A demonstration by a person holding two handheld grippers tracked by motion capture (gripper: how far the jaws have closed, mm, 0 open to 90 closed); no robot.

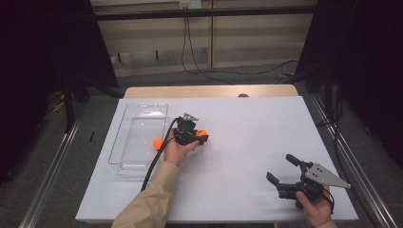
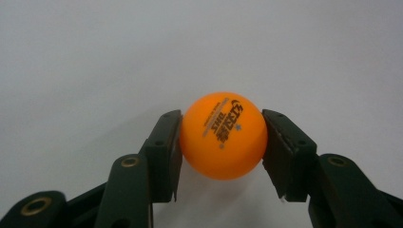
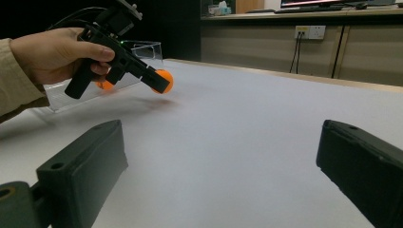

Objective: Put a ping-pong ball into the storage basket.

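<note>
An orange ping-pong ball [image 2: 223,135] with dark print sits between the two black jaws of my left gripper [image 2: 222,154], whose pads press on both its sides. From above, that ball [image 1: 202,133] is just right of a clear plastic tray [image 1: 142,106], in the left gripper [image 1: 198,136]. The right gripper view shows the held ball [image 3: 163,80] a little above the white table. A second orange ball [image 1: 157,142] lies in the tray near its right wall. My right gripper [image 1: 282,168] rests low at the front right, jaws wide apart and holding nothing.
The white tabletop [image 1: 247,133] spreads between the two hands. A black cable [image 1: 159,152] trails from the left gripper toward the front edge. Dark frames stand at both sides, and a wall with a socket [image 3: 310,32] lies beyond the far edge.
</note>
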